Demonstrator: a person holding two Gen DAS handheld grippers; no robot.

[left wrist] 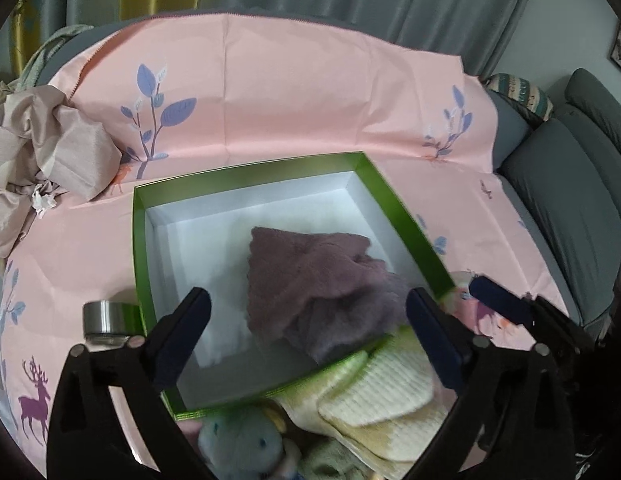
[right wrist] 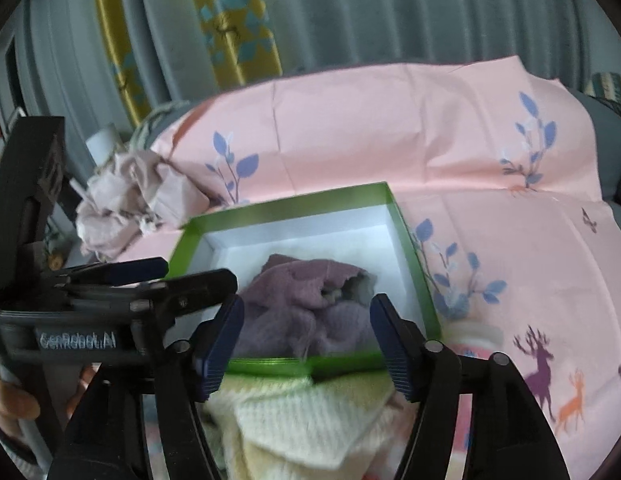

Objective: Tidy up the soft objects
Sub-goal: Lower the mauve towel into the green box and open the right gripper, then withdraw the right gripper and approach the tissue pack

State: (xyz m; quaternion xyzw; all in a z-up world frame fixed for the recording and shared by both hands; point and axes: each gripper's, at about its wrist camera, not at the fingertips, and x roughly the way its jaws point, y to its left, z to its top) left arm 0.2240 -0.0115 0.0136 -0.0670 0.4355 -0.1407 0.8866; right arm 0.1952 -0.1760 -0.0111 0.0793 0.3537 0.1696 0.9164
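A green box (left wrist: 139, 240) with a white inside stands on the pink cloth; it also shows in the right wrist view (right wrist: 414, 264). A crumpled mauve towel (left wrist: 310, 280) lies inside it (right wrist: 302, 304). A cream knit cloth (left wrist: 382, 388) lies at the box's near edge (right wrist: 310, 420). A pale blue plush toy (left wrist: 238, 444) sits beside it. My left gripper (left wrist: 308, 328) is open over the box, empty. My right gripper (right wrist: 306, 340) is open above the box's near edge and the cream cloth, empty. The right gripper's fingers (left wrist: 498, 296) also show in the left wrist view.
A pink sheet (left wrist: 310, 100) with deer and leaf prints covers the surface. A crumpled beige cloth (left wrist: 42, 148) lies at the far left. A metal jar lid (left wrist: 104, 322) stands left of the box. A grey sofa (left wrist: 570, 200) is at the right, curtains behind.
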